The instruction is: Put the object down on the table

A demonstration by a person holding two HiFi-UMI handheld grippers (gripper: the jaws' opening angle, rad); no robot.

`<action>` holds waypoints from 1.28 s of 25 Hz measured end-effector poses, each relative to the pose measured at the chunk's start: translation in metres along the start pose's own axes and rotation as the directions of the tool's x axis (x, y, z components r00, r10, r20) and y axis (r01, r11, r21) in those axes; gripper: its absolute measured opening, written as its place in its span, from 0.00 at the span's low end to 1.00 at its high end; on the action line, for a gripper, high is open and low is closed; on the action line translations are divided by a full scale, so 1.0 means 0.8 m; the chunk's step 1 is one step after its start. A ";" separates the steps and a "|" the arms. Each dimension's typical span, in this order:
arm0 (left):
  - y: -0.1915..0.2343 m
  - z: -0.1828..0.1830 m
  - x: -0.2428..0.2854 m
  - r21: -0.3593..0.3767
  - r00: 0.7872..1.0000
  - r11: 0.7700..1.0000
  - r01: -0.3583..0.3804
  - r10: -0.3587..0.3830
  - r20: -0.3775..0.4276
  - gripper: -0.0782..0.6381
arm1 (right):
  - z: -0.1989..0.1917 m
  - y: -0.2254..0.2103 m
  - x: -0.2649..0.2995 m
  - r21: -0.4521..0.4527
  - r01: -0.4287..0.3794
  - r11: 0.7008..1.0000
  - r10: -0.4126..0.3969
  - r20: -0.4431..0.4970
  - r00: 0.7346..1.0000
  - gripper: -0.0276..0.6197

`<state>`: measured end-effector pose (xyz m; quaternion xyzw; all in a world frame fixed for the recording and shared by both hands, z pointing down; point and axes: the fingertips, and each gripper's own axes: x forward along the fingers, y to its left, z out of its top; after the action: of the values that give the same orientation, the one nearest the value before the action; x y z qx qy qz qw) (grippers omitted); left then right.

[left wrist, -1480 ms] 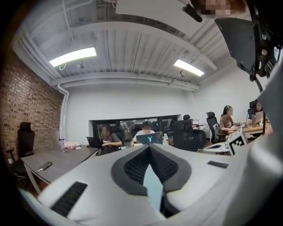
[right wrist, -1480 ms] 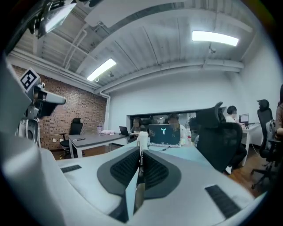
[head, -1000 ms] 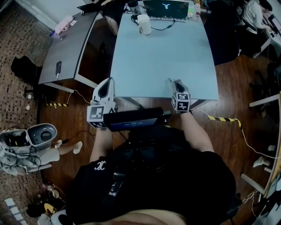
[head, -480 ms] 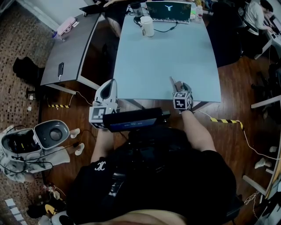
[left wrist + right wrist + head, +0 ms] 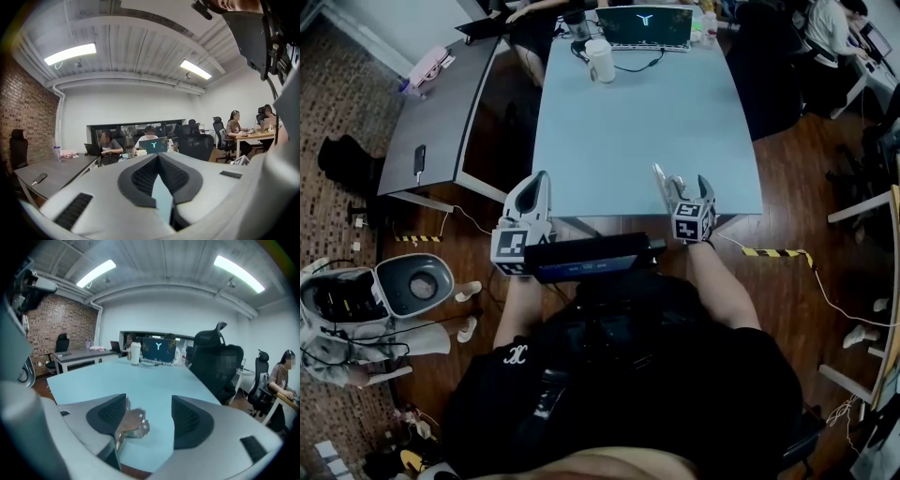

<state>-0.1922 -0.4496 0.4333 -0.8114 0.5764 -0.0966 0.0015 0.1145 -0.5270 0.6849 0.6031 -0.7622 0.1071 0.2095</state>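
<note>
Jaws of the right gripper (image 5: 149, 401) were opening wide above the near edge of the light blue table (image 5: 154, 378). Between them a small shiny metal piece (image 5: 131, 423) leaned on the left pad, apart from the other pad; whether it already rested on the table I could not tell. The left gripper (image 5: 158, 157) was near the table's corner, jaws together, holding nothing.

glowing Y-shaped logo on laptop lid (image 5: 644, 19), small white crossed emblem (image 5: 515, 353) on black shirt (image 5: 619, 394)
</note>
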 end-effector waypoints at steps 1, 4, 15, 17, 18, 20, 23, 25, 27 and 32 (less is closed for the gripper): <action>-0.001 0.000 0.001 -0.001 1.000 1.000 0.003 -0.003 0.001 0.12 | 0.023 -0.005 -0.011 0.007 -0.004 1.000 0.004 0.060 0.998 0.53; -0.011 0.003 0.006 -0.007 1.000 1.000 0.010 -0.010 0.011 0.12 | 0.106 -0.029 -0.058 0.028 0.001 1.000 -0.009 0.282 0.959 0.27; -0.077 0.023 -0.009 -0.023 0.997 1.000 -0.008 0.010 0.073 0.12 | 0.294 -0.073 -0.286 -0.033 -0.038 0.999 0.051 0.713 0.699 0.01; -0.090 0.030 -0.018 -0.020 0.996 1.000 -0.004 0.006 0.090 0.12 | 0.295 -0.067 -0.312 -0.063 -0.042 0.997 0.075 0.725 0.685 0.01; -0.098 0.033 -0.022 -0.013 0.995 1.000 0.001 0.000 0.097 0.12 | 0.293 -0.063 -0.323 -0.069 -0.048 0.996 0.084 0.726 0.683 0.01; -0.111 0.040 -0.035 0.010 0.994 1.000 0.010 -0.012 0.111 0.12 | 0.284 -0.059 -0.344 -0.071 -0.048 0.996 0.084 0.729 0.679 0.00; -0.123 0.050 -0.059 0.037 0.991 0.999 0.018 -0.023 0.133 0.12 | 0.269 -0.051 -0.375 -0.073 -0.032 0.997 0.076 0.745 0.663 0.00; -0.127 0.052 -0.079 0.050 0.989 0.998 0.024 -0.031 0.143 0.12 | 0.258 -0.040 -0.397 -0.077 -0.027 0.997 0.075 0.751 0.656 0.00; -0.131 0.050 -0.104 0.060 0.988 0.998 0.032 -0.040 0.152 0.12 | 0.244 -0.021 -0.419 -0.082 -0.037 0.996 0.086 0.741 0.666 0.01; -0.144 0.027 -0.206 0.067 0.985 0.997 0.046 -0.056 0.161 0.12 | 0.202 0.035 -0.506 -0.079 -0.022 0.997 0.074 0.754 0.652 0.01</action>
<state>-0.1333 -0.2589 0.4000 -0.8307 0.5500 -0.0483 0.0716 0.1319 -0.2331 0.3617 0.5655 -0.7990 -0.1719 -0.1108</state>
